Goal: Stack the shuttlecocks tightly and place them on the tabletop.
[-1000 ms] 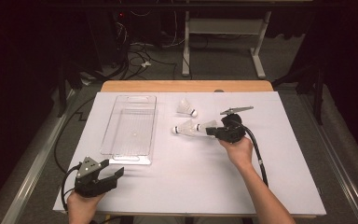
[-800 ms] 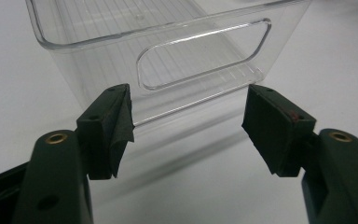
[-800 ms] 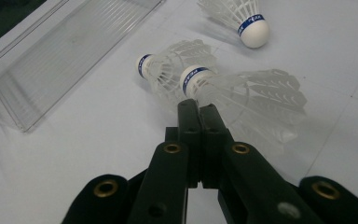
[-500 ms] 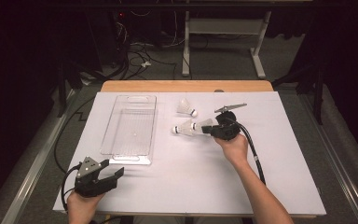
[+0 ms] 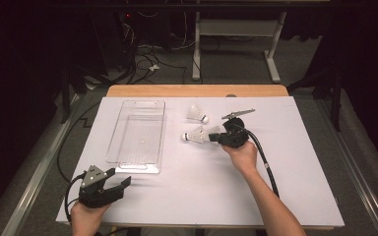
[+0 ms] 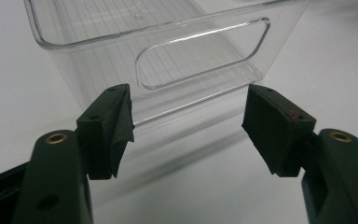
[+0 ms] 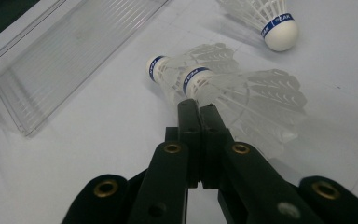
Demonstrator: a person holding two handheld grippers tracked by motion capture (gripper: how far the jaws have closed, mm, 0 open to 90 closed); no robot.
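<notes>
The right gripper (image 7: 199, 108) is clenched, its tips pinching the feather skirt of a white feathered shuttlecock with a blue band (image 7: 242, 95), just right of the clear ribbed plastic tray (image 5: 138, 135). A second shuttlecock (image 7: 165, 70) touches it. The left gripper (image 6: 186, 126) stands released near the tray's near end.

Two white feathered shuttlecocks (image 7: 205, 79) with blue-banded corks lie stacked on their sides, a third (image 7: 265, 18) lying nearby.
</notes>
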